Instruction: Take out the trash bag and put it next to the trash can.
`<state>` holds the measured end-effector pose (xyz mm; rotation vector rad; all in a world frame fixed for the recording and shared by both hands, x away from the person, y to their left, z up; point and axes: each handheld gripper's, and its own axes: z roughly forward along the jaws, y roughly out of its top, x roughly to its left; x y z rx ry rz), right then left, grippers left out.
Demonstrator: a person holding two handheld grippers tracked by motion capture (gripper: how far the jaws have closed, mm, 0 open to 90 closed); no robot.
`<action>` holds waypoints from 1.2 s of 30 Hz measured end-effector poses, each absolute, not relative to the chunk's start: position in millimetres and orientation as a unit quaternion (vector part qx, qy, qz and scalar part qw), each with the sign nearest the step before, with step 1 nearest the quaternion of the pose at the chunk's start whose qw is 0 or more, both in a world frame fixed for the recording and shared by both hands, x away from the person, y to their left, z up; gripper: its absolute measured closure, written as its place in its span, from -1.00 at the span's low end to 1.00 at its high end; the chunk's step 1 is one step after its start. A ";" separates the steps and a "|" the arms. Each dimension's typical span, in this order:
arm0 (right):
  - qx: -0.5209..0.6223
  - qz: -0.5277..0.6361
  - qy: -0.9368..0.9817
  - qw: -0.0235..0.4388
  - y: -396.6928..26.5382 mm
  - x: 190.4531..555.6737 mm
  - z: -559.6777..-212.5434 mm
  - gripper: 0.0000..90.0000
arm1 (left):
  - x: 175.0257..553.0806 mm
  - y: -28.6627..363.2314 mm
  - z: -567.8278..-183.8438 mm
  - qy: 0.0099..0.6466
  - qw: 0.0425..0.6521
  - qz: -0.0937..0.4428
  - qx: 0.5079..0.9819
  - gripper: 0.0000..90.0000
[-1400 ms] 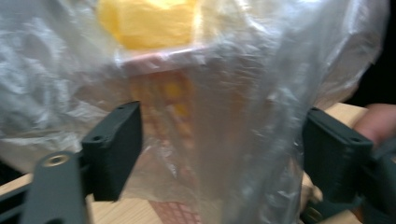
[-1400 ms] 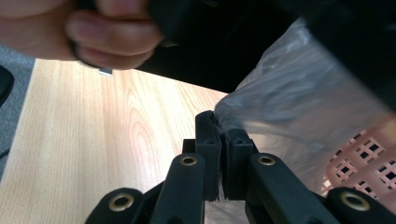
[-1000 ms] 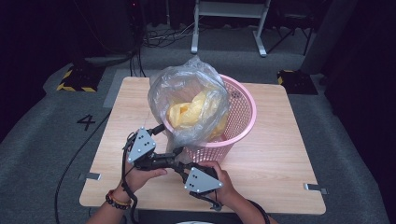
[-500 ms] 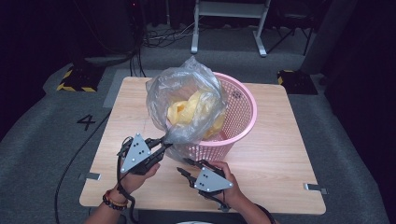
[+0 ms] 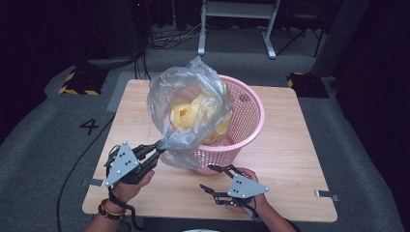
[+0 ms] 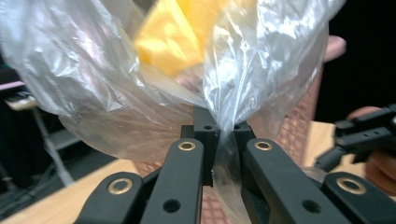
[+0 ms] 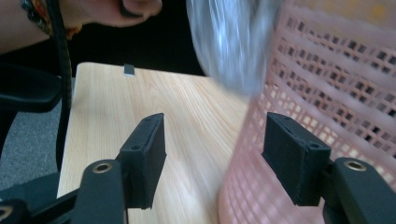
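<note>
Up close, my left tongs (image 6: 219,144) pinch the one bag (image 6: 140,84), which from above drapes over the one basket (image 5: 241,121) on the table (image 5: 290,159), my right tongs (image 5: 212,179) gaping empty.

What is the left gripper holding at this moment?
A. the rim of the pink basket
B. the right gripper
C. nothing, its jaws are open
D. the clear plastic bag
D: the left gripper has its jaws closed on a fold of the bag, while the basket stays ungripped.
</note>
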<state>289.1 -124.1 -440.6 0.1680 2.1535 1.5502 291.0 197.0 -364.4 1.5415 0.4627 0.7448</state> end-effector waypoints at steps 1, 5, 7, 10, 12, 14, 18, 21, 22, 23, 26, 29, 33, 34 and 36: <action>0.065 0.560 0.790 0.242 -127.6 289.3 -441.6 -0.14 | 290.1 199.3 -363.0 0.205 0.636 0.332 0.666 0.96; 0.084 0.537 0.803 0.244 -149.0 290.7 -448.3 -0.12 | 288.9 210.2 -358.4 0.218 0.656 0.350 0.633 0.98; 0.094 0.531 0.807 0.240 -159.5 291.4 -451.4 -0.13 | 288.9 216.2 -357.5 0.224 0.673 0.352 0.611 0.98; 0.116 0.521 0.812 0.236 -177.8 292.9 -455.7 -0.13 | 286.8 223.3 -354.9 0.239 0.684 0.370 0.582 0.98; 0.121 0.519 0.813 0.235 -182.6 293.6 -456.8 -0.14 | 287.9 226.1 -353.5 0.249 0.674 0.383 0.580 0.98; 0.139 0.513 0.813 0.236 -198.2 295.9 -459.6 -0.15 | 292.4 228.9 -355.1 0.263 0.654 0.394 0.589 0.98; 0.180 0.488 0.817 0.250 -227.7 300.7 -464.8 -0.19 | 309.9 238.8 -366.5 0.326 0.614 0.394 0.601 0.98; 0.212 0.473 0.816 0.256 -249.4 304.5 -469.1 -0.21 | 322.7 244.0 -379.5 0.354 0.584 0.383 0.622 0.98; 0.222 0.469 0.816 0.257 -257.2 305.9 -470.6 -0.21 | 326.2 244.3 -384.8 0.359 0.571 0.382 0.632 0.99; 0.231 0.462 0.817 0.257 -264.3 307.3 -472.0 -0.23 | 330.5 245.0 -390.0 0.361 0.558 0.375 0.647 0.99; 0.268 0.436 0.818 0.264 -284.5 310.1 -476.8 -0.23 | 340.6 244.6 -410.0 0.368 0.518 0.357 0.685 0.99; 0.286 0.421 0.819 0.265 -297.8 310.3 -480.2 -0.23 | 348.7 240.4 -426.4 0.367 0.485 0.331 0.722 0.99; 0.297 0.405 0.825 0.259 -306.8 310.3 -484.5 -0.24 | 354.7 233.1 -444.6 0.377 0.455 0.291 0.752 0.98; 0.300 0.403 0.826 0.257 -307.3 310.4 -485.3 -0.25 | 355.6 232.3 -447.6 0.376 0.449 0.288 0.758 0.98; 0.301 0.398 0.828 0.255 -307.7 310.8 -486.3 -0.25 | 359.7 230.2 -457.1 0.375 0.438 0.266 0.772 0.98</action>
